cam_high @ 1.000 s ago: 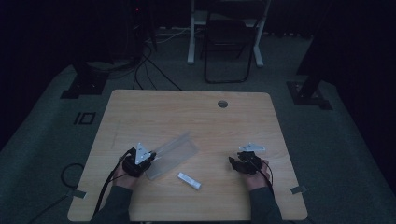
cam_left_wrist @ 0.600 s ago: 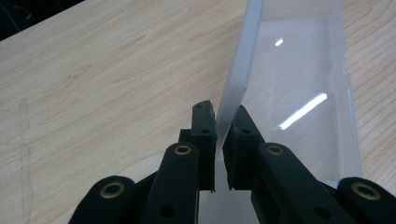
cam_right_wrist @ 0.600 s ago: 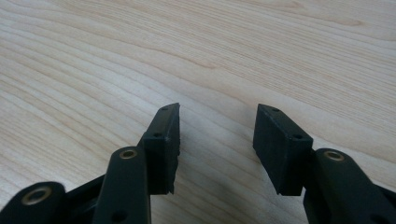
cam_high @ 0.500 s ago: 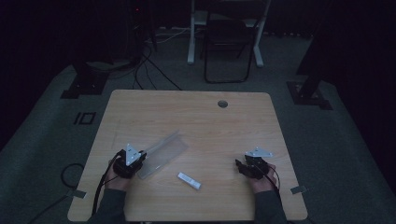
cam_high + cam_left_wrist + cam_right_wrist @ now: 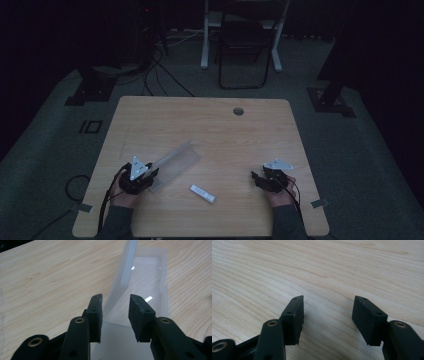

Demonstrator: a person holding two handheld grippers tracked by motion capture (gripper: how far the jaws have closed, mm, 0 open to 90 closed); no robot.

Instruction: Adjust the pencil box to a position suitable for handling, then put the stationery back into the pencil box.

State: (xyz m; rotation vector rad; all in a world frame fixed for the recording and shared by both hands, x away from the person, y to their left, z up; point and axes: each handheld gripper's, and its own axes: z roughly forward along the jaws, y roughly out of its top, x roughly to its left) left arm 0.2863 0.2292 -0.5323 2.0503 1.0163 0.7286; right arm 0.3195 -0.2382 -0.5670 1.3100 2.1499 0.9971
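A clear plastic box (image 5: 176, 159) lies open on the wooden table (image 5: 210, 125), with one long wall standing upright. My left gripper (image 5: 152, 175) is at its near end. In the left gripper view the jaws (image 5: 115, 301) straddle that upright wall of the clear box (image 5: 147, 282); they have just been opening and the pads stand off it. A small white stick-shaped piece (image 5: 202, 193) lies on the table between my hands. My right gripper (image 5: 256, 177) hovers low over bare wood at the right. Its jaws (image 5: 328, 302) have just opened wider, with nothing between them.
A round cable hole (image 5: 238, 111) sits near the table's far edge. Beyond the table stand a dark chair (image 5: 242, 55) and white desk legs (image 5: 205, 45) on a dim floor. Cables (image 5: 75, 182) trail off the left side.
My left gripper's jaws have parted from the box wall. Both hands have drawn slightly back toward the near edge.
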